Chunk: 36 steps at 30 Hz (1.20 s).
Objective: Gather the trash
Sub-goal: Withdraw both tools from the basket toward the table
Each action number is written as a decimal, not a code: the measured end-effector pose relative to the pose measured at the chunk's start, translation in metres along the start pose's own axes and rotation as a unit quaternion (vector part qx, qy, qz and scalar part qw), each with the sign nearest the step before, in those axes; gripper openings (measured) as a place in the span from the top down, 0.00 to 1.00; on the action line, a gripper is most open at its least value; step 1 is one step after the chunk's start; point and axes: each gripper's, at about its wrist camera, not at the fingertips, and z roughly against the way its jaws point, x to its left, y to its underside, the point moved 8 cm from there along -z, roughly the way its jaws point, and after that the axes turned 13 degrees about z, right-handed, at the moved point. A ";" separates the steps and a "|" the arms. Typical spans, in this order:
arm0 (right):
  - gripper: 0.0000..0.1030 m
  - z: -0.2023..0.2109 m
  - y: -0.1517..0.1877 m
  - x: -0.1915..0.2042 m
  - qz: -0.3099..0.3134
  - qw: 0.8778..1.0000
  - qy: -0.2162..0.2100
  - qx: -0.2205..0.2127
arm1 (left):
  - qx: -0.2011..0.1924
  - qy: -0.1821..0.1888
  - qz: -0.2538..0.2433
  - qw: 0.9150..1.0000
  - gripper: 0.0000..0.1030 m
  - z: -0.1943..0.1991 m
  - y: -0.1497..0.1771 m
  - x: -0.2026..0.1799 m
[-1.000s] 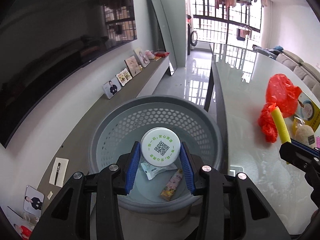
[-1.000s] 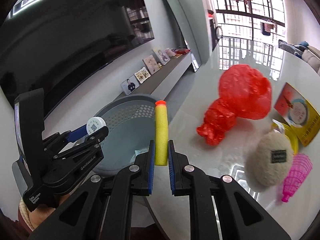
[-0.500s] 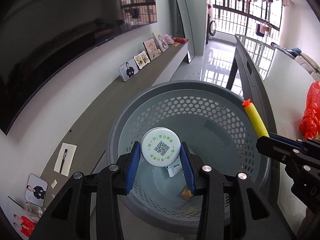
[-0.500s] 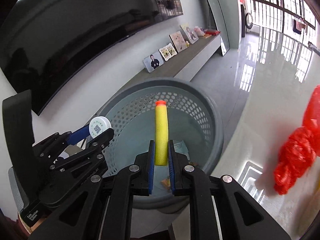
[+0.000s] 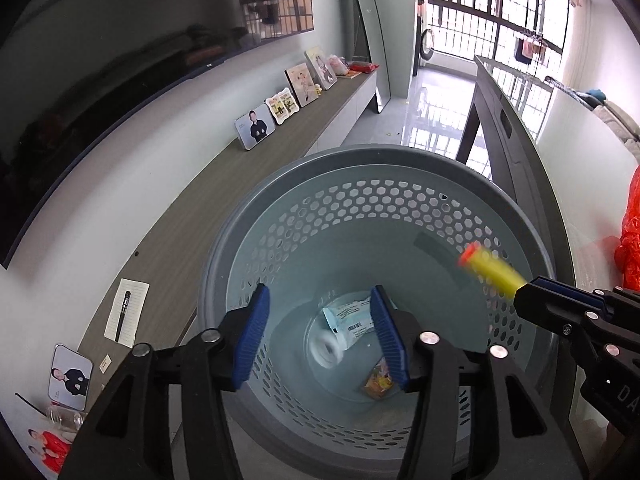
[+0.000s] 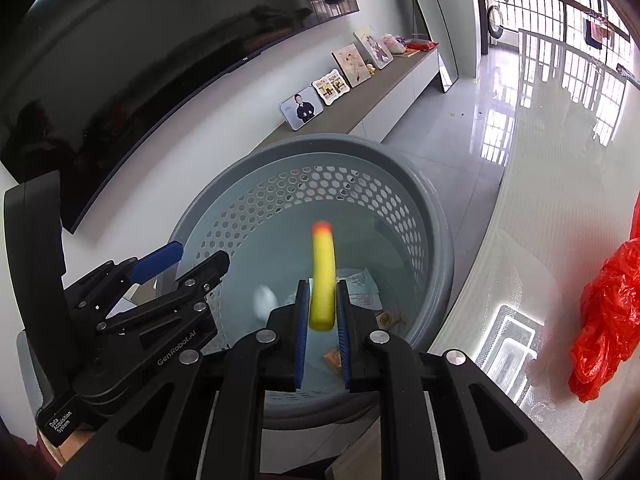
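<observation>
On the far left, at about nine o'clock from the basket, a long shelf (image 5: 256,184) runs under a dark television (image 5: 100,80) and carries photo frames (image 5: 255,126) and a notepad with a pen (image 5: 126,312). The left gripper (image 5: 320,336) hangs over the grey perforated basket (image 5: 400,168), its blue pads well apart and opening, with nothing pressed between them. Below the gap, a white lid (image 5: 326,350) shows as a blur inside the basket, loose from the pads. At the basket's bottom lie a pale wrapper (image 5: 348,316) at twelve o'clock from the lid and a small orange packet (image 5: 378,380) at about four o'clock.

Further right, the right gripper (image 6: 322,316) points down over the same basket. Its jaws are parting, and the yellow foam dart (image 6: 323,276) with an orange tip stands blurred between the pads; I cannot tell whether they touch it. In the left wrist view the dart (image 5: 490,270) juts toward ten o'clock from that gripper, above the basket's right wall.

At three o'clock from the basket, a red plastic bag (image 6: 608,320) lies on the glossy white table (image 6: 540,220).
</observation>
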 end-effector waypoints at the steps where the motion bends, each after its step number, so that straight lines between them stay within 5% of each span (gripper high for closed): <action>1: 0.76 0.000 0.000 -0.001 -0.001 1.000 0.002 -0.002 | -0.001 0.000 0.001 1.000 0.41 0.000 0.000 0.001; 9: 0.74 0.004 0.003 -0.006 -0.010 1.000 0.006 -0.008 | -0.008 -0.008 0.003 1.000 0.32 0.005 -0.004 0.005; 36: 0.59 0.046 0.008 -0.015 -0.023 0.998 0.034 -0.056 | -0.030 -0.012 0.000 0.999 0.23 0.018 -0.011 0.003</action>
